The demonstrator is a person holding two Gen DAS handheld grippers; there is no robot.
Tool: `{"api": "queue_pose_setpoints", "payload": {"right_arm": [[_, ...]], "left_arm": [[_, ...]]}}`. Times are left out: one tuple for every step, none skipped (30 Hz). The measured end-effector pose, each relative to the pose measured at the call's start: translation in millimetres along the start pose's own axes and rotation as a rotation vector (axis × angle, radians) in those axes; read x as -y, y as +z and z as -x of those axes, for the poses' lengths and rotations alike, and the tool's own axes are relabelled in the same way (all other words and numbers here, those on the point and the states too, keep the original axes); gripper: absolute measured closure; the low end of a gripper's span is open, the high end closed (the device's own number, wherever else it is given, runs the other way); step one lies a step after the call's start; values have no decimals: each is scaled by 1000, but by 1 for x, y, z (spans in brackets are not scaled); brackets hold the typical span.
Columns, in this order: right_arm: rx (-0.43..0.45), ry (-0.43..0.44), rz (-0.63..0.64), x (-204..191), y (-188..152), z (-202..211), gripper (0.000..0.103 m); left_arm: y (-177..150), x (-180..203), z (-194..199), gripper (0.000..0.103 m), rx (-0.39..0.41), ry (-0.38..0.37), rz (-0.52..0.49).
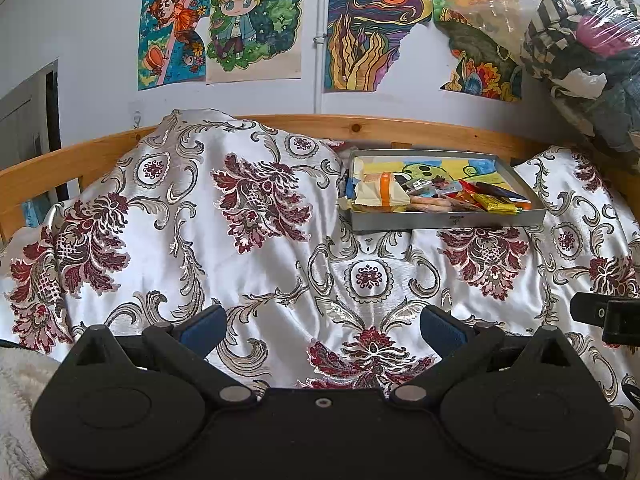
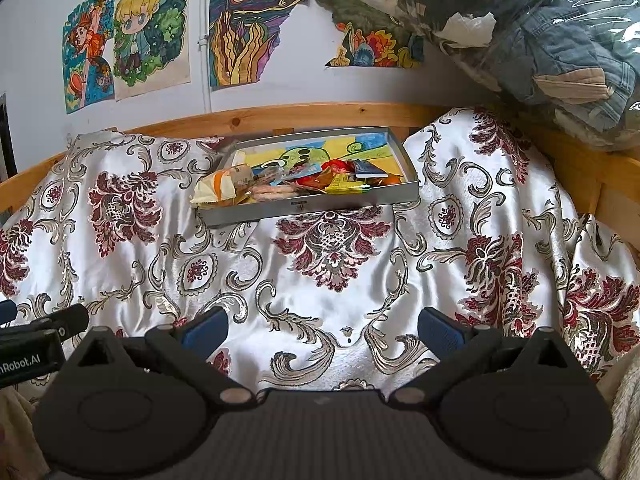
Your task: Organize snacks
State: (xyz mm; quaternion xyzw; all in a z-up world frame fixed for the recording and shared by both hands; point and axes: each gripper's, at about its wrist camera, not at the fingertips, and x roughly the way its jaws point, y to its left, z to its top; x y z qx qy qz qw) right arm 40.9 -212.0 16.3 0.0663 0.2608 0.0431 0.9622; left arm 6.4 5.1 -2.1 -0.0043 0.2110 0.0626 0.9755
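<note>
A shallow grey tray [image 1: 448, 219] [image 2: 308, 209] lies on the flowered bedspread near the wooden rail. Its floor is a bright drawing. Several snack packets are heaped in its near half: a cream packet with an orange stripe [image 1: 380, 194] [image 2: 218, 190] at the left, round biscuits [image 1: 430, 203] [image 2: 276, 192], a yellow-green packet [image 1: 494, 202] [image 2: 346, 188]. My left gripper [image 1: 323, 326] is open and holds nothing, well short of the tray. My right gripper [image 2: 322, 326] is open as well and holds nothing, low over the spread.
The white and maroon bedspread [image 1: 248, 248] [image 2: 328, 264] lies in humps left and right of the tray. A wooden rail [image 1: 380, 128] [image 2: 304, 114] runs behind. A clear bag of clothes [image 1: 592, 40] [image 2: 540, 36] hangs at the upper right. Drawings cover the wall.
</note>
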Motion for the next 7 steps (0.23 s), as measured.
{"api": "queue_pose_setpoints", "payload": {"right_arm": [[0, 0, 0, 0, 0, 0, 0], [0, 0, 0, 0, 0, 0, 0], [0, 0, 0, 0, 0, 0, 0], [0, 0, 0, 0, 0, 0, 0], [0, 0, 0, 0, 0, 0, 0], [0, 0, 0, 0, 0, 0, 0], [0, 0, 0, 0, 0, 0, 0]], "left_arm": [[0, 0, 0, 1, 0, 0, 0], [0, 0, 0, 1, 1, -1, 0], [0, 0, 0, 1, 2, -1, 0], [0, -1, 0, 1, 2, -1, 0], [1, -1, 0, 1, 1, 0, -2], [1, -1, 0, 1, 0, 1, -1], [1, -1, 0, 1, -1, 2, -2]]}}
